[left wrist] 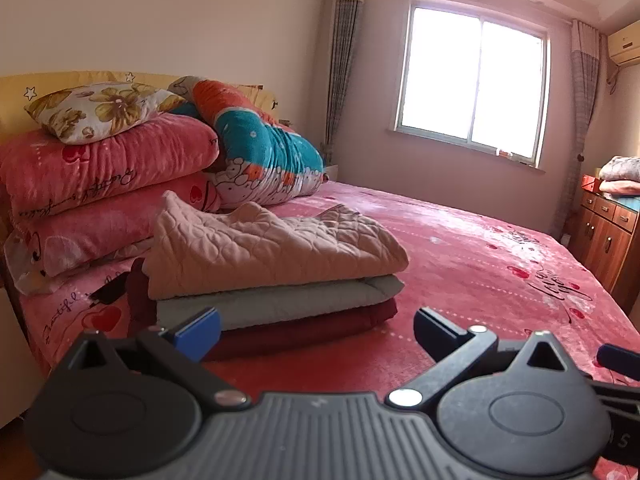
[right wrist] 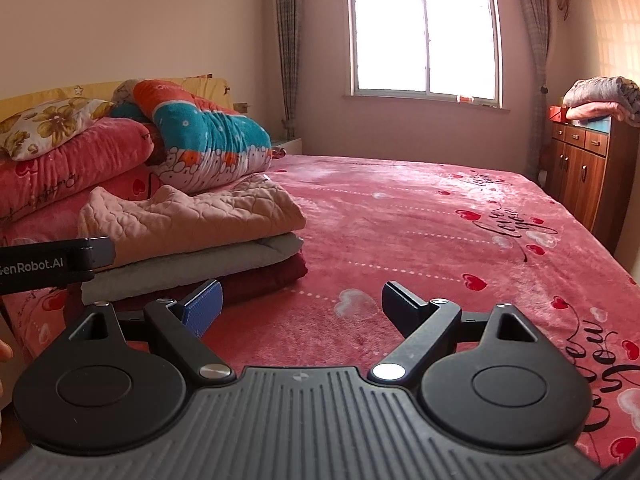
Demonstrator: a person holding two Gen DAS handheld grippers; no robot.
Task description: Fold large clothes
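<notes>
Both claws are held wide apart and empty. The stack of folded clothes [left wrist: 276, 276] is seen on the bed [left wrist: 480, 264], ahead and left of the left claw [left wrist: 316, 332], which is judged nearer than the right claw [right wrist: 302, 306].

My left gripper [left wrist: 316, 330] covers the near edge of the dark red layer [left wrist: 304, 330] at six o'clock. My right gripper [right wrist: 302, 304] shows in the left view only as a blue tip at three o'clock. The air conditioner [left wrist: 624, 44] is cut off at two o'clock. Items on the window sill [left wrist: 505, 153] are too small to tell.
</notes>
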